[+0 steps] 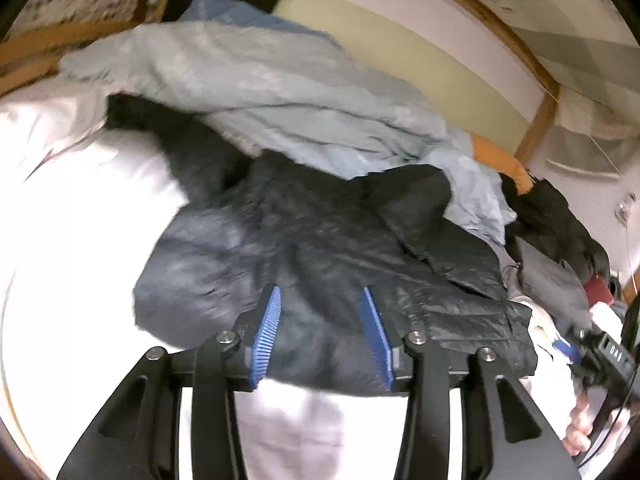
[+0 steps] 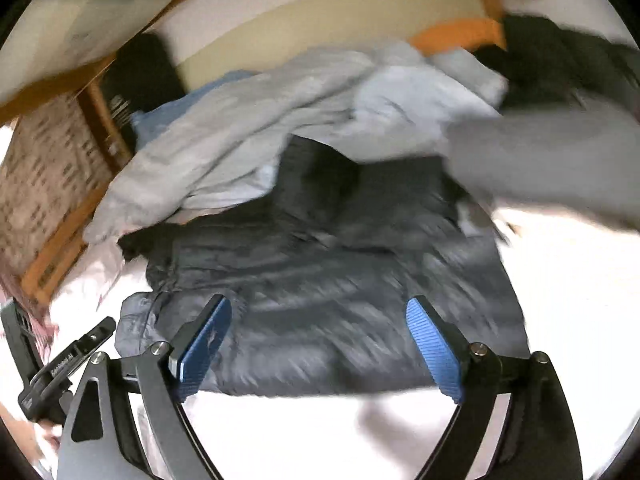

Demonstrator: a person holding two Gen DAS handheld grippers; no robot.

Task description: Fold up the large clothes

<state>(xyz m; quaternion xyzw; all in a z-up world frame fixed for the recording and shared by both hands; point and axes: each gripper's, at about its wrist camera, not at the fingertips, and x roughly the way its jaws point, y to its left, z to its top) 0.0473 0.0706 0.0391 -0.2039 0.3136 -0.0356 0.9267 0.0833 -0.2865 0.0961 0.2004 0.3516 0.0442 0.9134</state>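
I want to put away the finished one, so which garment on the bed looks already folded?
The dark jacket, lying as a compact bundle on the white sheet. The pale blue garment behind it is a crumpled heap.

The puffy jacket [image 1: 328,264] is dark navy, the crumpled cloth [image 1: 256,92] light blue, the bed sheet [image 1: 80,208] white, the fingers' pads [image 2: 434,350] blue.

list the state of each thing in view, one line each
dark jacket: lying bunched on the white bed, not in either gripper
pale blue garment: crumpled heap behind the jacket, unfolded
left gripper: partly open, nothing between the pads
right gripper: wide open, empty
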